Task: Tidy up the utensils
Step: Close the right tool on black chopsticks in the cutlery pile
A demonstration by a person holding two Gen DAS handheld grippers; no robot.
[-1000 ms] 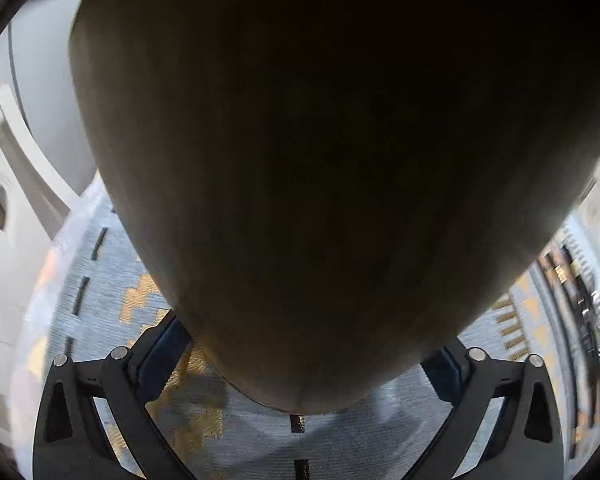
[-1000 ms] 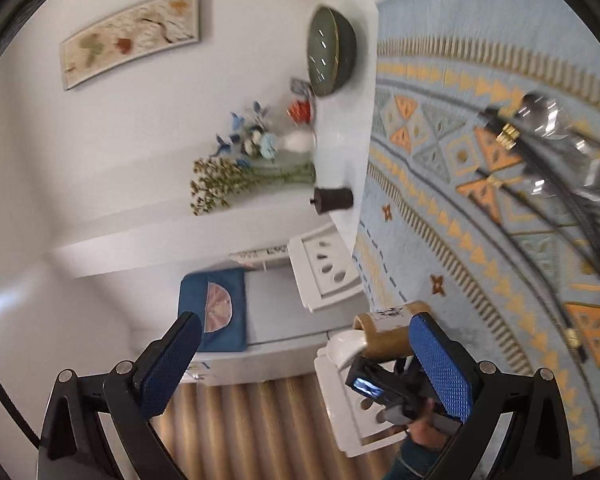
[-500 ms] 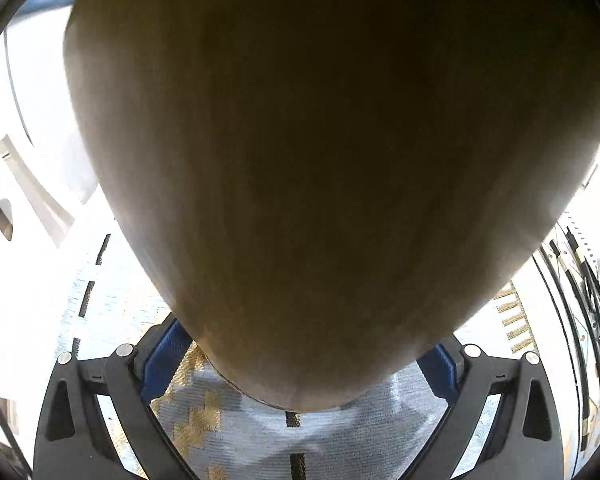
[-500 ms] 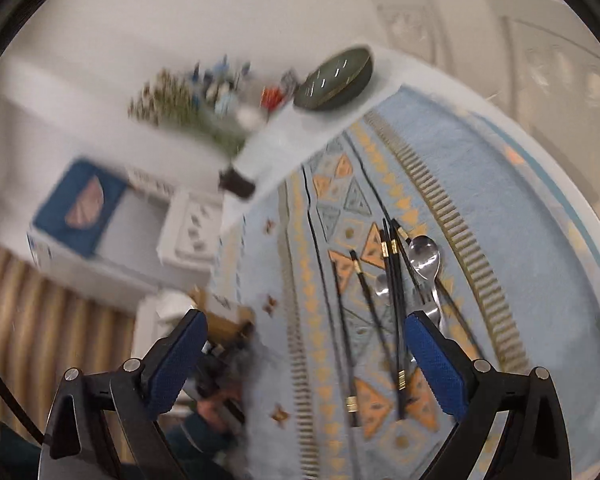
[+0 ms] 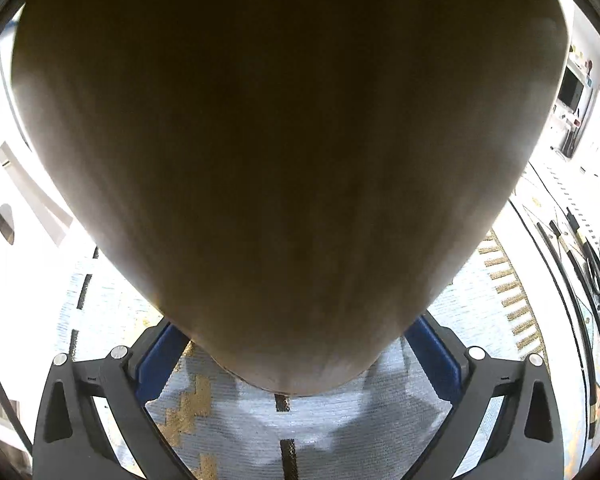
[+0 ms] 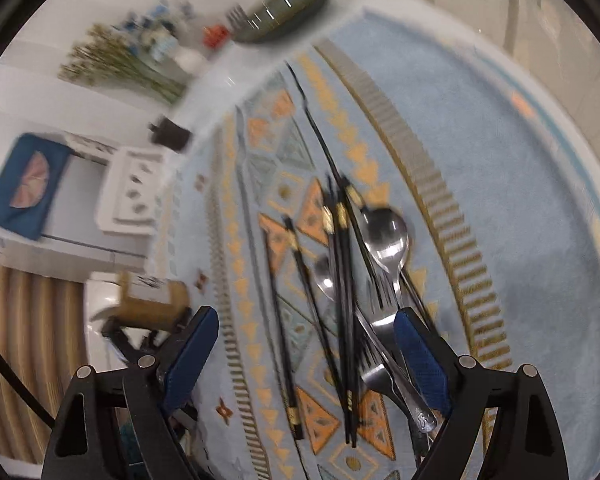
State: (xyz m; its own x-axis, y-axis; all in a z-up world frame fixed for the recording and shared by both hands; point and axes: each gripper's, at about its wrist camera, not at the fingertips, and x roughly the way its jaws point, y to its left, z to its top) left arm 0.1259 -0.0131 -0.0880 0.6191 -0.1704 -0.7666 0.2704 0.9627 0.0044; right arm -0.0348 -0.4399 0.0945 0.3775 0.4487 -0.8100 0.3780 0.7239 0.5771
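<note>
Hardly anything looks sorted yet: the chopsticks (image 6: 342,280), spoons (image 6: 386,236) and fork (image 6: 380,312) all lie loose on the patterned cloth (image 6: 520,220), right ahead of the right hand-held gripper (image 6: 306,354), whose jaws gape with nothing between them. The left hand-held gripper (image 5: 296,360) clasps the wooden holder (image 5: 284,152), which blocks its own view; only the right view shows the holder's outside (image 6: 156,304).
</note>
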